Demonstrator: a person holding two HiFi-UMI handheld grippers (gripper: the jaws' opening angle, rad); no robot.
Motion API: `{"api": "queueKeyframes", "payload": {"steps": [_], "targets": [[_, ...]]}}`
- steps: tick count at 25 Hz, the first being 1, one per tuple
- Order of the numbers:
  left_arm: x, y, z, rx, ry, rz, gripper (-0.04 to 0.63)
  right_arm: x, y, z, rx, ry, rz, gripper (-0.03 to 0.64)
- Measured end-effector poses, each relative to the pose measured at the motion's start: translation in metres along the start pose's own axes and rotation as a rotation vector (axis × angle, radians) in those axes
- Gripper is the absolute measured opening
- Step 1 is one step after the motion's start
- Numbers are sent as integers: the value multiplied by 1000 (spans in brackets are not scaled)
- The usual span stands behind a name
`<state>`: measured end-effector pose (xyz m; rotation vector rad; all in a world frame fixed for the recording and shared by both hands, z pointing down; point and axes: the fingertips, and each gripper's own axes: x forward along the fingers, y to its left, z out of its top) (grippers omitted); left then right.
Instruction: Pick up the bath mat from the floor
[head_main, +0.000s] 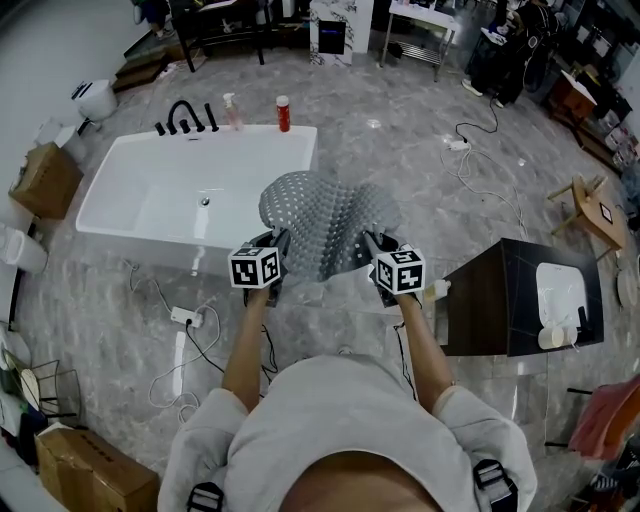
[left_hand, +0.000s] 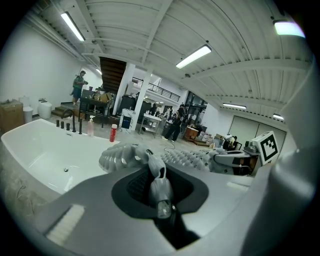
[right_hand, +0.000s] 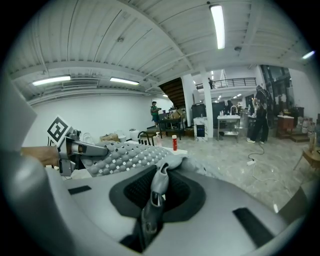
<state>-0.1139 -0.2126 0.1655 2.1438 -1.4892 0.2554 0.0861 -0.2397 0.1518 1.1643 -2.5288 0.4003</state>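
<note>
A grey rubber bath mat (head_main: 328, 222) studded with bumps and holes hangs lifted off the floor, stretched between both grippers in front of the white bathtub (head_main: 160, 195). My left gripper (head_main: 272, 262) is shut on the mat's left corner, and a pinched fold of the mat (left_hand: 159, 185) shows between its jaws. My right gripper (head_main: 376, 262) is shut on the right corner, where another fold of the mat (right_hand: 156, 192) is clamped. In the right gripper view the left gripper (right_hand: 75, 148) appears across the spread mat (right_hand: 132, 157).
Black taps (head_main: 185, 118), a pink bottle (head_main: 233, 112) and a red bottle (head_main: 283, 113) stand on the tub's far rim. A black cabinet (head_main: 520, 298) stands at right, a power strip (head_main: 186, 318) with cables lies on the floor at left, and cardboard boxes (head_main: 45, 180) sit by the wall.
</note>
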Motion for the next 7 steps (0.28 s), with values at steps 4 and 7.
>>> {"api": "queueKeyframes", "payload": {"steps": [4, 7], "targets": [[1, 3, 0, -4, 2, 0, 49, 3, 0, -3, 4, 5, -3, 49], [3, 4, -1, -8, 7, 0, 49, 5, 1, -6, 2, 14, -3, 49]]}}
